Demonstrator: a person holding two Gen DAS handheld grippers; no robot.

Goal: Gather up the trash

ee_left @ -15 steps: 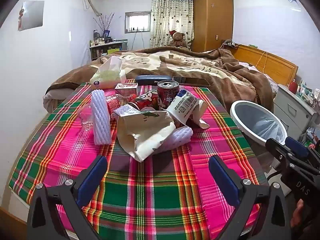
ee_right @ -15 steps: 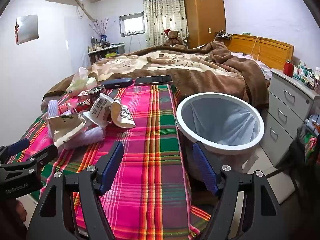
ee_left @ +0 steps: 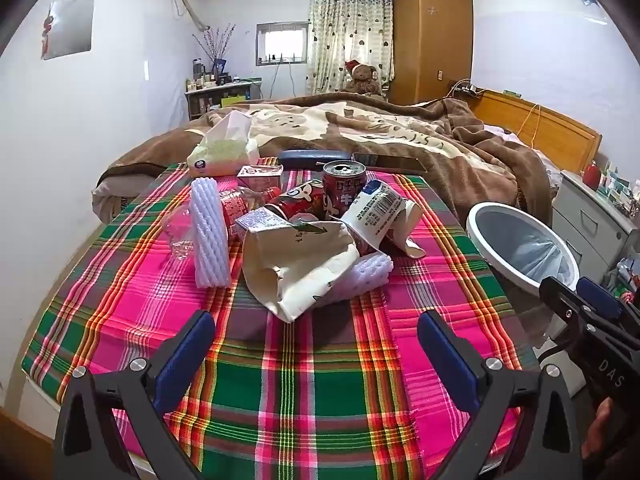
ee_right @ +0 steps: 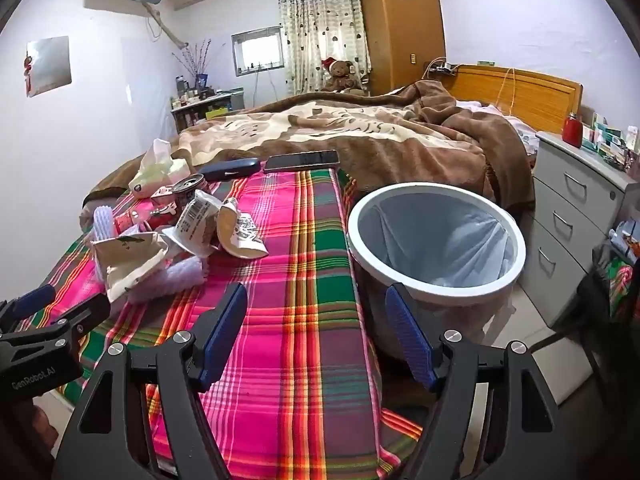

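Note:
A heap of trash lies on the plaid tablecloth [ee_left: 304,392]: a crumpled cream paper bag [ee_left: 296,264], a red drink can [ee_left: 343,188], a white paper cup with a barcode [ee_left: 374,212], white foam netting [ee_left: 210,236] and clear plastic. In the right wrist view the same cream paper bag [ee_right: 128,260] and paper cup [ee_right: 196,220] lie to the left. A white-rimmed bin with a grey liner [ee_right: 436,236] stands right of the table. My left gripper [ee_left: 316,336] is open, short of the bag, holding nothing. My right gripper [ee_right: 316,320] is open and holds nothing, over the table's right edge by the bin.
A tissue pack [ee_left: 224,152], a dark glasses case [ee_left: 316,157] and a phone [ee_right: 302,160] lie at the table's far end. Behind is a bed with a brown blanket [ee_right: 360,132]. Grey drawers [ee_right: 576,208] stand right of the bin.

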